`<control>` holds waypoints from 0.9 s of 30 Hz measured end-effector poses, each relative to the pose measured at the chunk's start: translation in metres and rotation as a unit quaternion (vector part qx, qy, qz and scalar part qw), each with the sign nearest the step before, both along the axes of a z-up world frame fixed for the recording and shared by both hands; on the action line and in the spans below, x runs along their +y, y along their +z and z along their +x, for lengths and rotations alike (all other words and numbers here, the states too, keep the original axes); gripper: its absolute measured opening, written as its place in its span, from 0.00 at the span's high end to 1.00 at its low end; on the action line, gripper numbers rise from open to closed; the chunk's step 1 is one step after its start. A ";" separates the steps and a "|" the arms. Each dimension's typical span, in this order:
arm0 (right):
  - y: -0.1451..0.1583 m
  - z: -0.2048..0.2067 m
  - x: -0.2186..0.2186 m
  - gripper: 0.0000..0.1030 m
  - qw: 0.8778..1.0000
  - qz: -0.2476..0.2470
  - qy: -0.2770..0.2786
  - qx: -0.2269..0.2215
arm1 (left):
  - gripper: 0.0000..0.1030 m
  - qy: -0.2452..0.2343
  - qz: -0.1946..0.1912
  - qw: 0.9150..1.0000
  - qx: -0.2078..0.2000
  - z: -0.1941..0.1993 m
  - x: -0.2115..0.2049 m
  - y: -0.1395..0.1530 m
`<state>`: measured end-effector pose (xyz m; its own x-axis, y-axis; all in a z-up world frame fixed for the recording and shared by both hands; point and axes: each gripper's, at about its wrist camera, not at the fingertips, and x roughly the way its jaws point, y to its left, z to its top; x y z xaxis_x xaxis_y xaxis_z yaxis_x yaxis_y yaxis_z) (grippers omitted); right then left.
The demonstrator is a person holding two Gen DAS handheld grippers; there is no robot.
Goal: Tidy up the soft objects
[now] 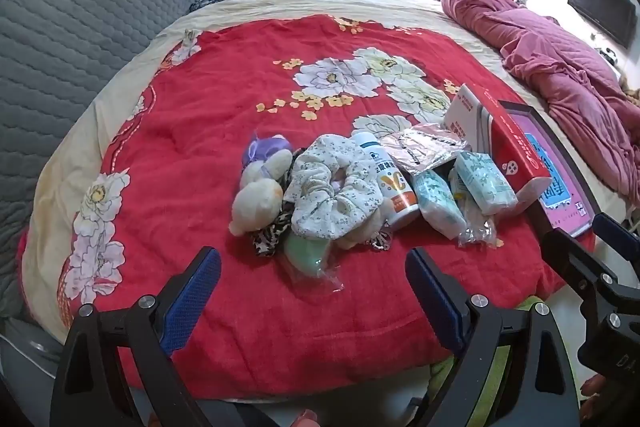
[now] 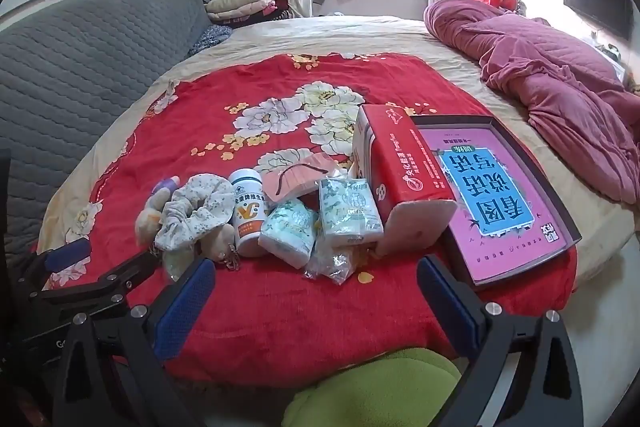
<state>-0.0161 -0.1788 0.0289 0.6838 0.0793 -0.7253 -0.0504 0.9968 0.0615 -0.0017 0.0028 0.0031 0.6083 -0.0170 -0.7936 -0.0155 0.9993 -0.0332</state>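
Left gripper [image 1: 314,301] and right gripper [image 2: 316,297], fingers spread and empty, hover short of the floral scrunchie [image 1: 334,187] and tissue packs [image 2: 318,223], apparently awaiting sorting.

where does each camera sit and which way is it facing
Left wrist: on the left tongs, angled down at the scrunchie on the red blanket; right tongs at the right edge.
Right wrist: on the right tongs, facing the tissue packs; left tongs at left.
Shared: bottle, red box.

Left gripper [image 1: 313,269] fingers spread wide, empty; right gripper [image 2: 316,279] same, both angled down.
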 end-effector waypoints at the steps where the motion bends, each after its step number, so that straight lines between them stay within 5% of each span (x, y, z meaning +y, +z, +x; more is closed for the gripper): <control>1: 0.000 0.000 0.000 0.02 1.000 0.000 0.000 -0.001 | 0.09 0.001 0.001 1.000 -0.001 0.000 0.001 0.000; 27: 0.003 -0.003 0.001 0.02 1.000 -0.010 -0.001 -0.008 | 0.09 0.002 0.002 1.000 -0.008 -0.002 0.003 0.005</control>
